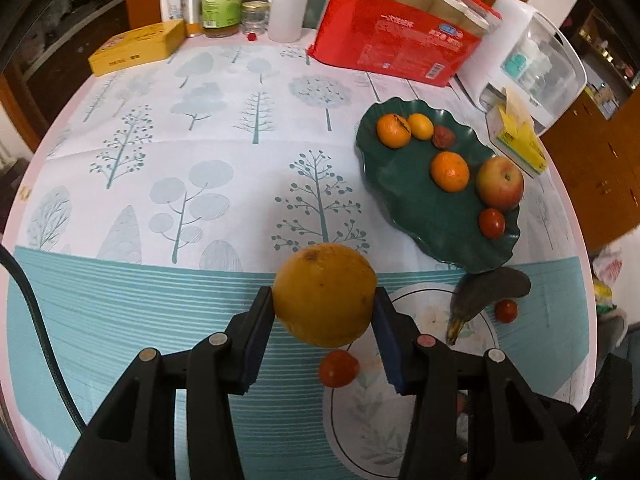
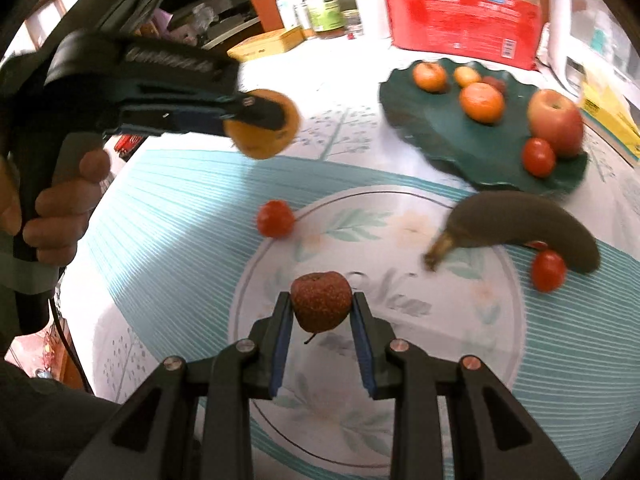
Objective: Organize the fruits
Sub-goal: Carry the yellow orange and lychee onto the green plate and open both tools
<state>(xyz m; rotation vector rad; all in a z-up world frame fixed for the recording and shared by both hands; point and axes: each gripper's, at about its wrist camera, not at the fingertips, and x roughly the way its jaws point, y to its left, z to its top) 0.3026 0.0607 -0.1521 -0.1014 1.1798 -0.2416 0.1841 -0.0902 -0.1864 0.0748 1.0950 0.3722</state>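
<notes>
The left tool point(image 1: 325, 300), tilted steeply down, is clenched on an orange point(image 1: 325, 294) lifted off the surface point(image 1: 160, 160); a hand point(image 2: 60, 208) grips its handle. The right tool point(image 2: 321, 306), likewise angled down, grasps a lychee point(image 2: 321, 306) above the cloth. Beyond sits a green plate point(image 1: 420, 208) of fruit. The writing on the red pack point(image 1: 400, 36) is too small to read.

Left wrist view: even indoor light, sharp across the tablecloth point(image 1: 200, 160); soft shadow under the green plate point(image 1: 420, 208). Strong fisheye bending, black vignette in the corners.

Right wrist view: motion blur throughout, worst beyond the green plate point(image 2: 460, 136), where the red package point(image 2: 460, 20) print is unreadable. Cloth left of the plate washes out to white glare. The fruit between the fingers point(image 2: 321, 306) is the sharpest item. Rim darkened, lines curved.
</notes>
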